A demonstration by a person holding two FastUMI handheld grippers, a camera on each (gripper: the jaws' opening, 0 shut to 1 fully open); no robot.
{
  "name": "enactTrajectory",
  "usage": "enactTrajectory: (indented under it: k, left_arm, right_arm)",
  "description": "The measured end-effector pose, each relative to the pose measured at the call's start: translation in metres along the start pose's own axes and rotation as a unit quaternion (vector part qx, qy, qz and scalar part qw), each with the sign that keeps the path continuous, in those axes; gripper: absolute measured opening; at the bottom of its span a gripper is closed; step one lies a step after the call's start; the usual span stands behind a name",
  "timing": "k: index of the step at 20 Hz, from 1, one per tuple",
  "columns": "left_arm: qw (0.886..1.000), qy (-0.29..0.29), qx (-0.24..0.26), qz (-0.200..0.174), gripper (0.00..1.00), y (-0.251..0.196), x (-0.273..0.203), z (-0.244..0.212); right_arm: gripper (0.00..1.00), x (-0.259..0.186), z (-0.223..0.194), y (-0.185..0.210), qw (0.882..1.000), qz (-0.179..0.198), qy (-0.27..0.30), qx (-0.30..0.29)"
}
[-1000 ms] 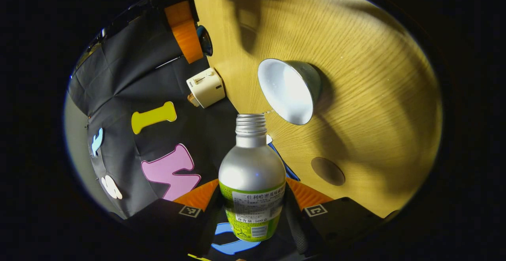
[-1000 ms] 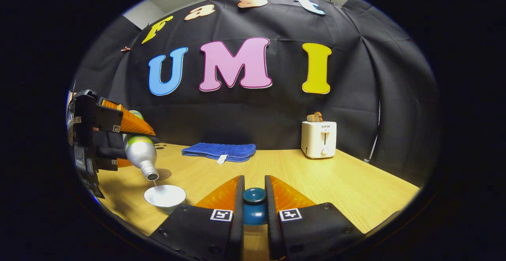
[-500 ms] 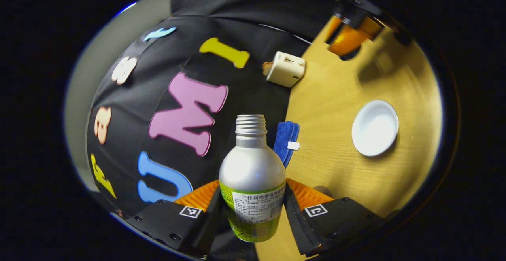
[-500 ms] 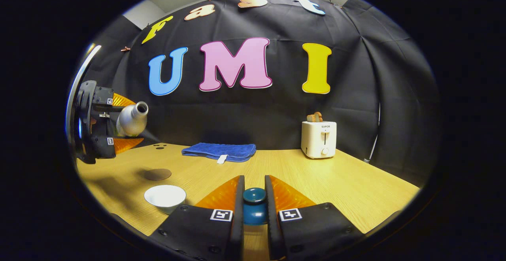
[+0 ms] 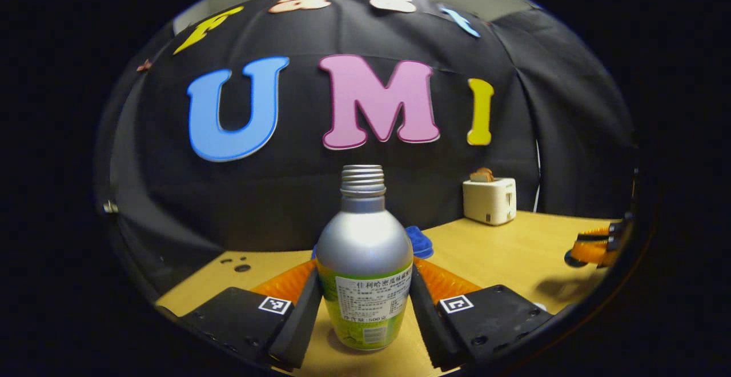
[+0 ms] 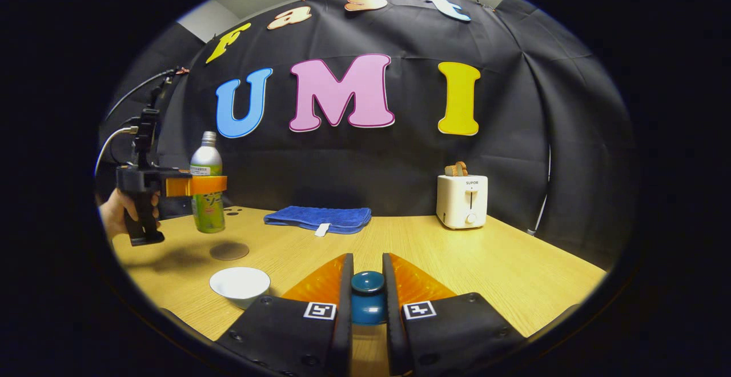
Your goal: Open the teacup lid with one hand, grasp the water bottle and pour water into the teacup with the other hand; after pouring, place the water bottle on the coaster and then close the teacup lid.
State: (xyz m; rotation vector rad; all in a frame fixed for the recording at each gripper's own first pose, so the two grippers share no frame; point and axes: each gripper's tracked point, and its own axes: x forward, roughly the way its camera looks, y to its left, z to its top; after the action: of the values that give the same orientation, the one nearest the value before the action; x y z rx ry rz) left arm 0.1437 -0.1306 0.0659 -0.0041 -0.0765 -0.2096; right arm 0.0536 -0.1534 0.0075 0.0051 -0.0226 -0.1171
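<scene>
Colours on the light wooden table (image 6: 514, 263)

The water bottle (image 5: 364, 263) is silver on top with a green and white label. Near it, the coaster (image 6: 229, 251) is brown, the teacup (image 6: 239, 283) white, the lid (image 6: 367, 297) dark teal, the cloth (image 6: 317, 217) blue, the toaster (image 6: 461, 200) cream.

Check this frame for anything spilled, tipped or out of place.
Nothing stands out. The water bottle is upright in the left gripper, held above the coaster; the teacup sits open and upright, its lid in the right gripper.
</scene>
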Motion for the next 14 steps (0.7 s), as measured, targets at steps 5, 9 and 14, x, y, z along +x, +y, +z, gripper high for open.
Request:
enactTrajectory:
  k: [5,9,14]
  left_arm:
    - [0.999,0.021,-0.036,-0.001,0.8,0.002,0.01,-0.027]
    - [0.999,0.029,-0.044,0.004,0.8,0.009,0.021,-0.049]
    - [1.0,0.025,-0.011,0.006,0.83,0.006,0.014,-0.052]
  right_arm:
    - [0.28,0.0,0.0,0.005,1.0,0.013,0.001,0.0]
    - [0.28,0.0,0.0,0.005,1.0,0.013,0.0,0.0]
    - [0.28,0.0,0.0,0.004,1.0,0.013,0.0,0.0]
